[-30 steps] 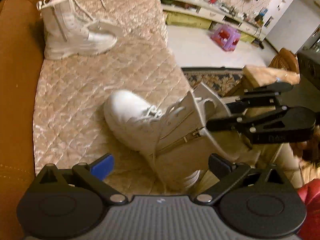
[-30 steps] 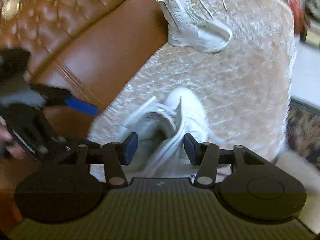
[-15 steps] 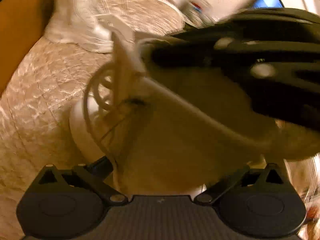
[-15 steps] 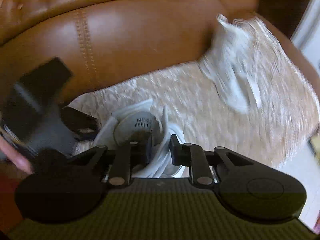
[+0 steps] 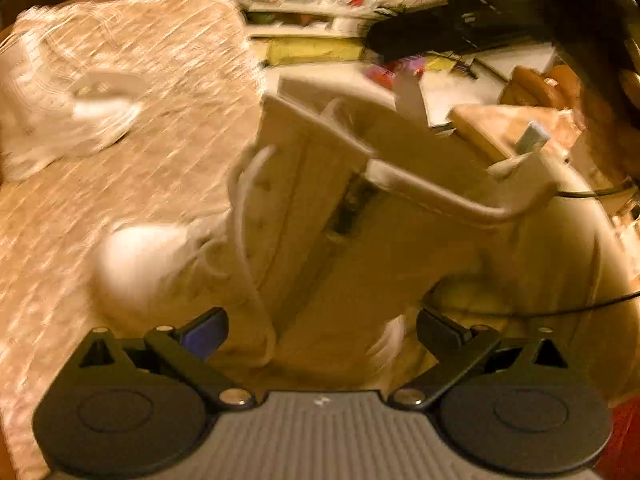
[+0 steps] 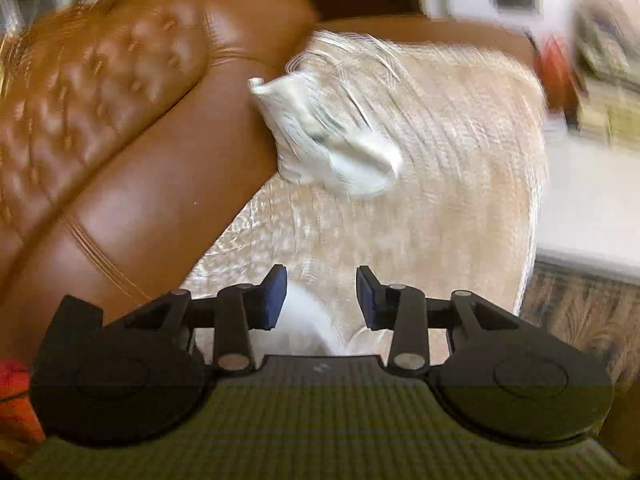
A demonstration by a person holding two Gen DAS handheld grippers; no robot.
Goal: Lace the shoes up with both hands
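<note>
While both views are smeared by motion blur, the contents can be listed by size.

Sofa (image 6: pixel 132 184): brown leather, tufted back, rounded cushion edge with stitched seam.

Quilted cover (image 5: pixel 120 152): pale, shiny, spread over the sofa seat; both boots lie on it.

Near boot (image 5: pixel 320 232): white, high-shafted, side zip visible, toe pointing left in the left wrist view, shaft rising toward the upper right. It fills the space ahead of the left gripper (image 5: pixel 322 330), whose fingers (image 5: pixel 204 334) stand wide apart on either side of the shaft's lower part; contact cannot be told. In the right wrist view only a white rounded part (image 6: pixel 304 320) shows, low between the fingers.

Far boot (image 6: pixel 324 140): white, lying at the back of the cover against the sofa back, well apart from the near boot.

Right gripper (image 6: pixel 321 296): fingers (image 6: pixel 276 296) apart, blue pads facing each other, nothing clamped.

Lace (image 5: pixel 242 216): white, hanging in a loose loop down the front of the near boot's shaft, held by neither gripper.
</note>
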